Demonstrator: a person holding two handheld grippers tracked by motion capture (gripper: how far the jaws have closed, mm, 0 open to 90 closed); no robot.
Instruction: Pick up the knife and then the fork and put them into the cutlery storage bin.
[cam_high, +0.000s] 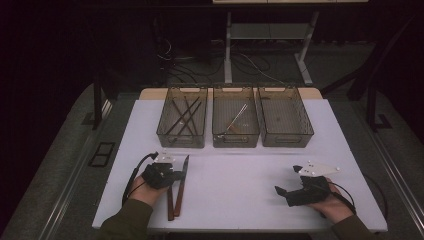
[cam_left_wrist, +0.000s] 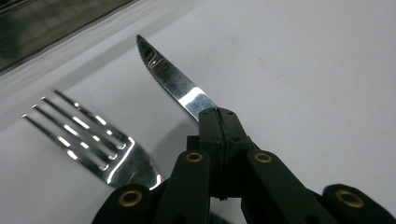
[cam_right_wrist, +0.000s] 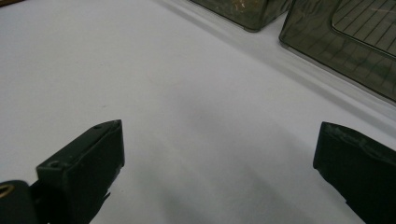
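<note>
A steak knife (cam_left_wrist: 175, 84) with a serrated blade and a brown handle (cam_high: 182, 182) lies near the table's front left. My left gripper (cam_left_wrist: 218, 116) is shut on the knife where the blade meets the handle, and the blade sticks out past the closed jaws. A fork (cam_left_wrist: 93, 135) lies just beside it, its brown handle (cam_high: 170, 202) running toward the front edge. At the front right my right gripper (cam_high: 285, 192) rests low over the white table; its fingertips (cam_right_wrist: 88, 163) stand wide apart, with nothing but bare table between them.
Three smoky see-through bins stand in a row at the back. The left bin (cam_high: 182, 117) holds several dark sticks, the middle bin (cam_high: 235, 120) a light utensil, and the right bin (cam_high: 285, 117) looks empty. Table legs and cables show beyond the far edge.
</note>
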